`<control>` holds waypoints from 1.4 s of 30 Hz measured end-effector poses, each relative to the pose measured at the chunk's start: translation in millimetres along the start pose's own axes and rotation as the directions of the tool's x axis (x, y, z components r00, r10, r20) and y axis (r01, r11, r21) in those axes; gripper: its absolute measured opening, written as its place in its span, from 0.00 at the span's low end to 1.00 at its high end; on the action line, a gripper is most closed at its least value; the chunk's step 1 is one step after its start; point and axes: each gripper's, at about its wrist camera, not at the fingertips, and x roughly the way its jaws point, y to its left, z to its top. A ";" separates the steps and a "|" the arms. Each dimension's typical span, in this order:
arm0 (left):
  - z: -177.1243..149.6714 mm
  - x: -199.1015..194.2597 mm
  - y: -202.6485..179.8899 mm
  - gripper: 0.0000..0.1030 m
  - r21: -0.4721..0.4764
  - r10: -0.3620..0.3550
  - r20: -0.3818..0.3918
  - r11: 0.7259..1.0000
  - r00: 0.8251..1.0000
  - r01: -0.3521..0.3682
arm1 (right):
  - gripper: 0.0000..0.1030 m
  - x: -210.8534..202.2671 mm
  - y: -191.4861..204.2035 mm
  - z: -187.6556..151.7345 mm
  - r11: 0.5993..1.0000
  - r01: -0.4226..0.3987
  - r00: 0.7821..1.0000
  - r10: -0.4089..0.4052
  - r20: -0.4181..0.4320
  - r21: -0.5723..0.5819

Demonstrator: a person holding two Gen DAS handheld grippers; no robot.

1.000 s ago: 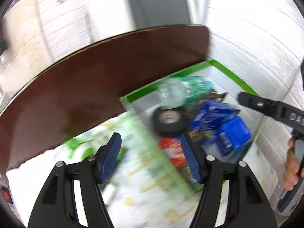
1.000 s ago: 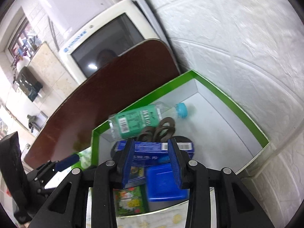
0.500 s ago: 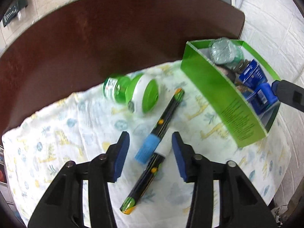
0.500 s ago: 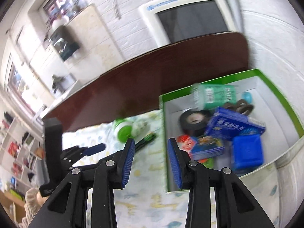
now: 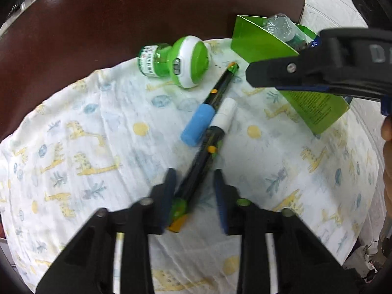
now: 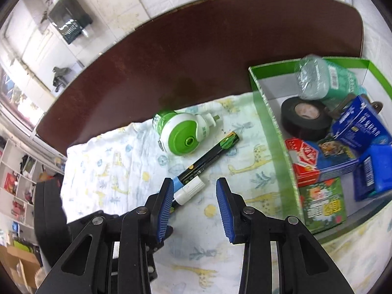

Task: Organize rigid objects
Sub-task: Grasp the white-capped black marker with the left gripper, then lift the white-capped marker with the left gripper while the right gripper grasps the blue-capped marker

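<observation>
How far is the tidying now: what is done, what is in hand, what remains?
Done: tape roll, bottle and small boxes lie in the green box. In hand: the left gripper has been closing around the black marker. Left: the other marker and green plug-in device on the cloth.

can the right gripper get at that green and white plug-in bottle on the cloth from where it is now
Probably yes. The right gripper stands open and empty above the cloth, and the bottle lies in the open ahead of it. Only the two markers lie between, low and flat; the box is off to the side.

Green box [image 6: 274, 132], giraffe-print cloth [image 5: 73, 147], blue fingers [image 6: 224, 205]
</observation>
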 end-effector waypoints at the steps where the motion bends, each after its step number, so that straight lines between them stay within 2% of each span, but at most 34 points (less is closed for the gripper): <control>1: -1.2 -1.4 5.1 0.20 -0.023 -0.026 -0.002 0.999 1.000 0.026 | 0.37 4.0 1.2 0.0 1.000 0.009 1.000 -0.009 -0.006 0.003; 3: -7.0 -5.1 17.6 0.17 -0.064 -0.035 0.000 0.997 0.999 0.035 | 0.37 13.0 4.1 0.5 1.000 0.025 0.999 -0.025 -0.022 0.012; 6: -21.4 -13.2 38.4 0.14 -0.114 0.020 0.008 0.993 1.000 -0.019 | 0.37 22.4 6.5 0.7 0.999 0.039 0.999 -0.038 -0.038 0.030; 9: -38.5 -25.4 62.1 0.14 -0.182 0.027 0.021 0.983 0.999 -0.023 | 0.37 34.2 13.0 2.0 0.998 0.046 0.997 -0.044 -0.057 0.039; 11: -49.3 -32.6 78.0 0.14 -0.228 0.067 0.024 0.972 0.997 -0.060 | 0.37 40.9 19.9 2.9 0.997 0.065 0.996 -0.063 -0.056 0.031; 14: -60.6 -36.1 101.9 0.14 -0.311 0.056 0.021 0.949 0.998 -0.047 | 0.37 44.4 39.2 2.2 0.993 0.085 0.996 -0.087 -0.022 -0.087; 15: -62.7 -36.6 106.5 0.14 -0.326 0.051 0.024 0.945 0.998 -0.040 | 0.41 44.8 43.2 1.5 0.989 0.081 0.996 -0.084 -0.018 -0.124; 18: -66.6 -43.0 106.5 0.14 -0.319 0.050 0.028 0.947 0.998 -0.039 | 0.54 46.0 47.9 -1.5 0.972 0.078 0.996 -0.086 -0.025 -0.223; 20: -64.7 -43.1 101.6 0.14 -0.306 0.048 0.029 0.951 0.998 -0.037 | 0.54 47.8 49.4 -5.0 0.950 0.105 0.993 -0.117 -0.023 -0.294; 24: -51.4 -29.3 89.3 0.14 -0.306 0.027 0.035 0.952 0.999 -0.015 | 0.54 66.9 48.0 -10.9 0.920 0.131 0.982 -0.173 -0.081 -0.370; 25: -49.7 -28.0 87.3 0.14 -0.306 0.024 0.035 0.952 0.999 -0.012 | 0.51 71.4 47.6 -14.2 0.913 0.143 0.977 -0.191 -0.091 -0.381; 26: -48.1 -26.4 84.9 0.14 -0.306 0.023 0.033 0.952 0.999 -0.012 | 0.40 67.6 50.4 -17.5 0.902 0.157 0.979 -0.195 -0.057 -0.401; 27: -48.9 -27.5 84.6 0.14 -0.307 0.022 0.032 0.952 0.999 -0.011 | 0.27 65.1 53.1 -20.4 0.901 0.148 0.979 -0.192 -0.069 -0.409; 29: -44.8 -25.4 82.2 0.14 -0.313 0.015 0.032 0.950 0.999 -0.005 | 0.17 57.0 59.3 -28.3 0.912 0.097 0.984 -0.148 -0.100 -0.400; 32: -42.7 -27.2 74.3 0.14 -0.307 0.004 0.047 0.952 0.999 0.010 | 0.17 48.4 67.4 -43.1 0.915 0.086 0.984 -0.139 -0.107 -0.395; 36: -35.8 -38.5 57.5 0.14 -0.287 -0.004 0.069 0.958 0.998 0.024 | 0.17 30.5 65.8 -55.3 0.944 -0.014 0.990 -0.034 -0.139 -0.329; 42: -24.1 -57.1 39.0 0.14 -0.264 -0.001 0.110 0.964 0.994 0.030 | 0.17 -21.2 45.7 -57.9 0.955 -0.060 0.995 0.033 -0.095 -0.290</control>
